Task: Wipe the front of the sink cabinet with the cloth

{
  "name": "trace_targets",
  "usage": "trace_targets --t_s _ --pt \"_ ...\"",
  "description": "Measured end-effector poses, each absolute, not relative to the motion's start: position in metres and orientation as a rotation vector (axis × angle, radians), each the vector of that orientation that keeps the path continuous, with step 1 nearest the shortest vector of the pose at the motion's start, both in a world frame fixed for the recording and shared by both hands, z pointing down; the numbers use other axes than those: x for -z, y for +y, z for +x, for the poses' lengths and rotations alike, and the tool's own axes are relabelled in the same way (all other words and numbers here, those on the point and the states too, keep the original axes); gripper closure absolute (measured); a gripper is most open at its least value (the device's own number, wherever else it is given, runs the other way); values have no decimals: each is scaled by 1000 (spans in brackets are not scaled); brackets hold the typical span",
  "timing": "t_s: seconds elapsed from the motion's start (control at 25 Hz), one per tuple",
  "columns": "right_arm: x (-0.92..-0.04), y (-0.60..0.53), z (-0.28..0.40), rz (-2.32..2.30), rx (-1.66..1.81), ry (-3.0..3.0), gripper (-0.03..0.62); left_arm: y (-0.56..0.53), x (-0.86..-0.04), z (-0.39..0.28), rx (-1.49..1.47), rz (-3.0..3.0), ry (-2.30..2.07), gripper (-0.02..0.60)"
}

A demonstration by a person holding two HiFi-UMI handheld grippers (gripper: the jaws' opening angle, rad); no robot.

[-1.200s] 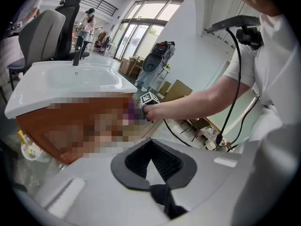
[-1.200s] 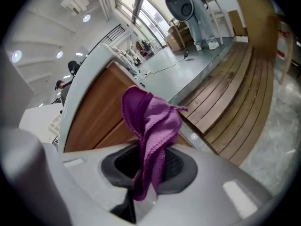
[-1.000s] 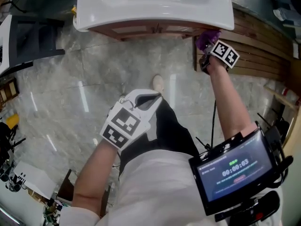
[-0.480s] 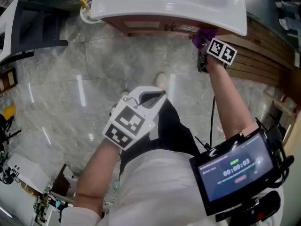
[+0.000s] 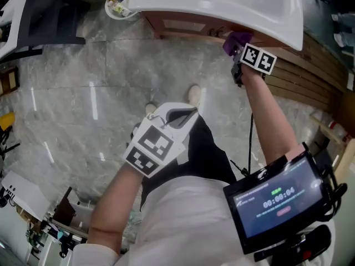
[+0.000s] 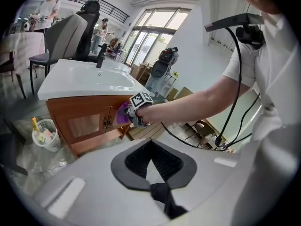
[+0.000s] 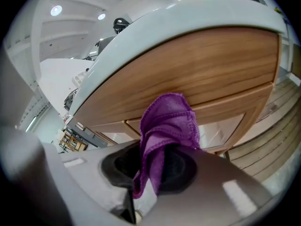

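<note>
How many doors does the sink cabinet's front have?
2. In the right gripper view, one door is left of the cloth, the other right of it. The left gripper view shows no third.

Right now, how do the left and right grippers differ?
The right gripper is shut on the cloth; the left gripper is shut and empty. The right gripper holds the cloth up to the cabinet front; the left gripper hangs back from it, above the floor. Both carry a marker cube.
</note>
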State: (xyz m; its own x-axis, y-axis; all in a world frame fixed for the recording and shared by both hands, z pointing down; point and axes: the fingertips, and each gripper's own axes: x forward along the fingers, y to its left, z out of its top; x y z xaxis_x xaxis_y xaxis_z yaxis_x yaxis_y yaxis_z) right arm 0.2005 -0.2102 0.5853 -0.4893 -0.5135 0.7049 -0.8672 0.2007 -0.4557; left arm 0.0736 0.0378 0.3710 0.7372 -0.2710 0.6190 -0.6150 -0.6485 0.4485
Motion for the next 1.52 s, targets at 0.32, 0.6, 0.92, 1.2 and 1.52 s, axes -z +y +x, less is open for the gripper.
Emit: trace_targets --t_s 0.32,0.6,0.92,1.2,1.52 --pt "-582 -203 133 1194 -1145 -2110 513 51 -370 27 -655 2253 -713 575" --pt "-584 -198 79 1122 -1106 -2130 513 62 -372 -9 -639 2233 -752 575" --pt "-583 -191 3 1029 -1064 -2158 513 79 -373 -55 -608 2204 -801 575" --pt "-585 -183 -66 934 -1027 -2194 513 93 -378 -94 -582 2173 -860 575" --pt "-580 -174 -139 823 -967 -2228 513 110 -379 -129 -558 2144 -893 575"
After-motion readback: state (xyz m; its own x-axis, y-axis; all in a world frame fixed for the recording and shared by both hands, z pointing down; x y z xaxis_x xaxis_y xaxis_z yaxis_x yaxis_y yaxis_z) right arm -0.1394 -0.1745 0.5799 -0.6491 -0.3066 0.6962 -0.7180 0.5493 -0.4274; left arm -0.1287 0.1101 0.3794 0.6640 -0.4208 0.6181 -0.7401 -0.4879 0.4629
